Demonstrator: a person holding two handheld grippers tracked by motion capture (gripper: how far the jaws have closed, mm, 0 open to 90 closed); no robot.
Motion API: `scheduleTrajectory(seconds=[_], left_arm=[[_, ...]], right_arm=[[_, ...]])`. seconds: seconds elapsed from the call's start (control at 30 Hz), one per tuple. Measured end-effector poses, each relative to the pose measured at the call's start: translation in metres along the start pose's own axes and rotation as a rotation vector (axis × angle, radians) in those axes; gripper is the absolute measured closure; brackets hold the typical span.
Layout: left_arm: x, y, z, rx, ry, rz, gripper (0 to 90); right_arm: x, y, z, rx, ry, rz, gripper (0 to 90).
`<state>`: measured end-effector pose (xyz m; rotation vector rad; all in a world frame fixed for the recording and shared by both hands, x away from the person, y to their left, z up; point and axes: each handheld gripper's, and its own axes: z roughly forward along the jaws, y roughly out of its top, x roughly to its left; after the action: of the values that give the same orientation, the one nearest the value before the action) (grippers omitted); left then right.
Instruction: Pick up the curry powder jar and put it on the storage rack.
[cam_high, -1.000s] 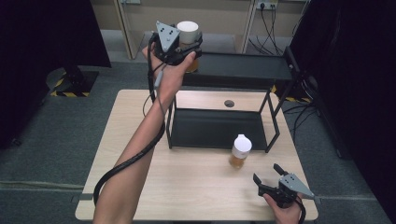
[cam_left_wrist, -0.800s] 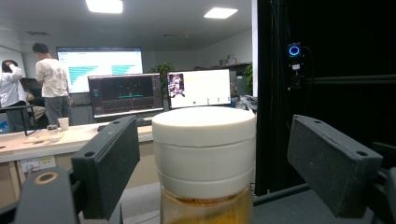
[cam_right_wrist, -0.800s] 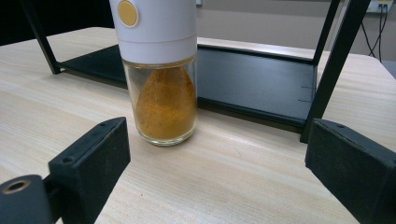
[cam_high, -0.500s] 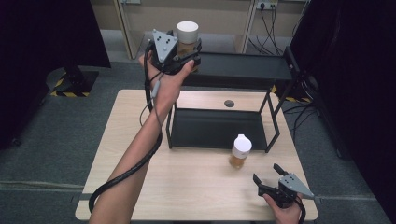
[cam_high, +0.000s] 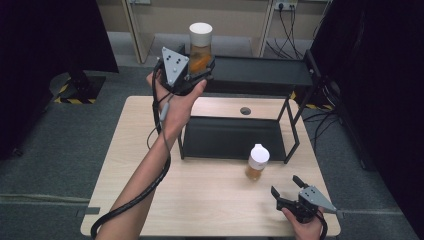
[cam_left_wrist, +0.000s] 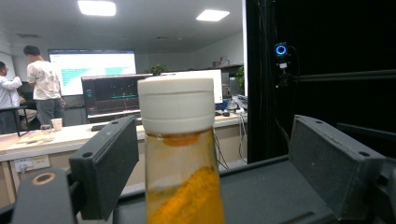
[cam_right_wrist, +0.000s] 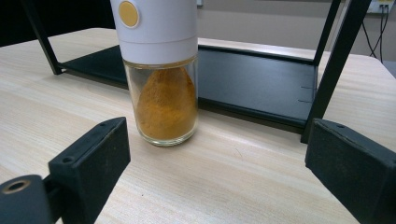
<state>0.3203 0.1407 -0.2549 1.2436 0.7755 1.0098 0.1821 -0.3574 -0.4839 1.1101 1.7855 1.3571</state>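
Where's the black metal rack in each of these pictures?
High view: black rack, table centre, behind the small jar.
Left gripper view: its top shelf, beside the tall jar.
Right gripper view: its lower shelf, behind the small jar.
Shared landmark: the small jar, high and right views.

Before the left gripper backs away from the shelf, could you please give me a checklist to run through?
1. Left gripper open: ok, a wide gap shows on one side of the tall jar.
2. Tall jar's white lid on: ok.
3. Tall jar's base seated on the top shelf: cannot tell, the base is hidden.
4. Right gripper open and empty: ok.
5. Small jar upright on the table, ahead of the right gripper: ok.
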Motion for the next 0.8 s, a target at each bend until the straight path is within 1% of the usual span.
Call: scheduleTrajectory(seconds=[0.27,0.5,0.8], left_arm=[[-0.003,-0.008,-0.012,0.007,-0.021,0.012,15.3],[-0.003,-0.015,-0.022,-0.007,-0.026,0.006,15.0],[-0.004,-0.027,-0.033,-0.006,-0.036,0.005,14.9]], right_arm=[[0.000,0.000,0.000,-0.002,0.000,-0.001,6.9],[0.000,0.000,0.000,-0.001,0.000,-0.003,6.9],[0.000,0.000,0.000,-0.001,-0.001,-0.004,6.9]])
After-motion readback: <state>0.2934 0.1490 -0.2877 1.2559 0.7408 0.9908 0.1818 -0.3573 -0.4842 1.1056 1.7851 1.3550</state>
